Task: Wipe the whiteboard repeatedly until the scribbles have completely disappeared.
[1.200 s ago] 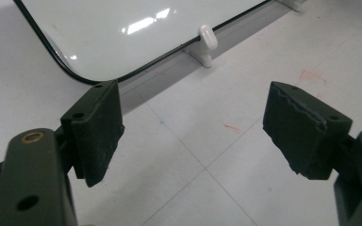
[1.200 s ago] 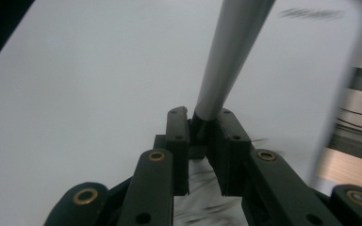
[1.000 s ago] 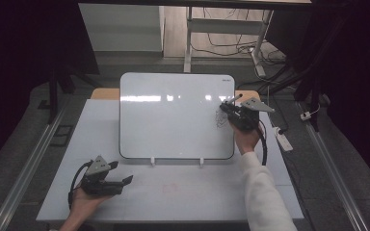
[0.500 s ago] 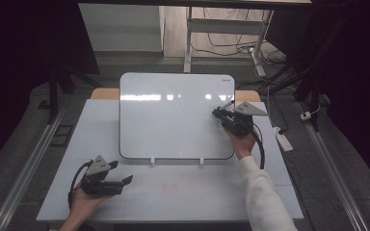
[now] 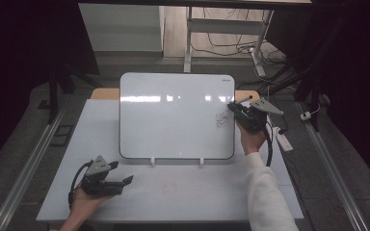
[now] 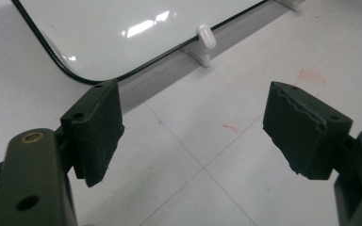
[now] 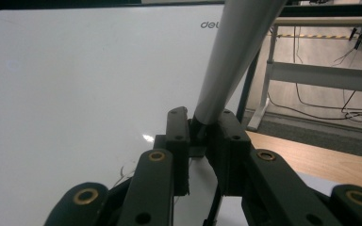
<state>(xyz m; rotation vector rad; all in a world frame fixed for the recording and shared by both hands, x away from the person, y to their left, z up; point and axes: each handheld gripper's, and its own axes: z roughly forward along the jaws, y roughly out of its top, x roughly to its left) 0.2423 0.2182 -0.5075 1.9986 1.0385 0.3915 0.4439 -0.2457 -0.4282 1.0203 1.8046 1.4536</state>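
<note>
So the biggest thing here is the pale grey tabletop [image 5: 183,192], with a couple of faint red marks on its surface near the front. Standing on it, propped up on two little white plastic feet [image 6: 206,40], is a glossy white rectangular whiteboard with a thin dark rim and rounded corners [image 5: 173,115]. It takes up most of the middle and catches a lot of glare from the lights. Near its right edge there's a small dark scribble [image 5: 220,120] drawn on the surface.

The right tongs [image 5: 235,109] are up at that right edge of the board, just beside the scribble, and they're clamped shut on a light grey marker pen with a dark tip end [image 7: 235,61]. In the right gripper view the pen's barrel runs up and out from between the two black jaws, with the whiteboard right behind it. I can't tell whether the tip is actually touching the board.

The left tongs [image 5: 123,182] sit way off at the front left of the tabletop, well apart from the board's lower left corner, held low in the person's hand. Jaws are spread wide with nothing between them, just bare tabletop showing through the gap in the left gripper view.
</note>
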